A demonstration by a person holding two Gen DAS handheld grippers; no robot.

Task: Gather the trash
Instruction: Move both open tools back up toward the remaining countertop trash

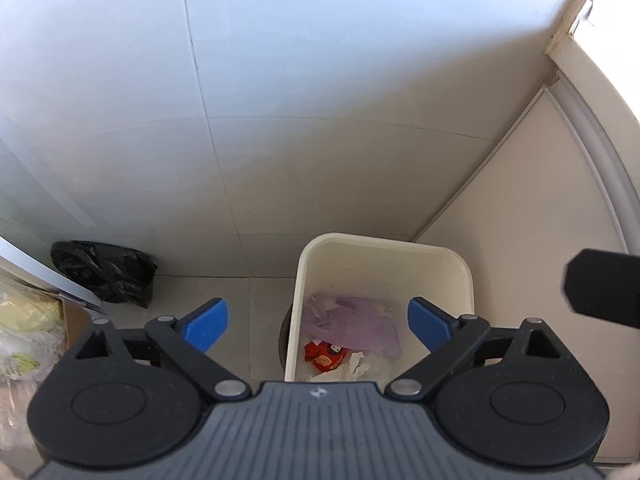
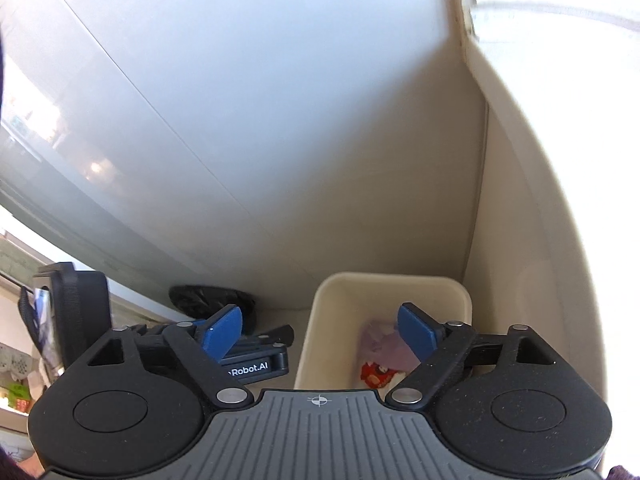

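Both claws, left claw (image 1: 318,326) and right claw (image 2: 320,334), are hanging wide open and empty over the cream bin (image 1: 384,246) at lower centre, where the trash (image 1: 352,330) is lying; next, probably, comes seeking more litter.

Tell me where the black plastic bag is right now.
In the left wrist view, the black plastic bag sits crumpled on the floor against the wall, left of the cream bin and apart from it.
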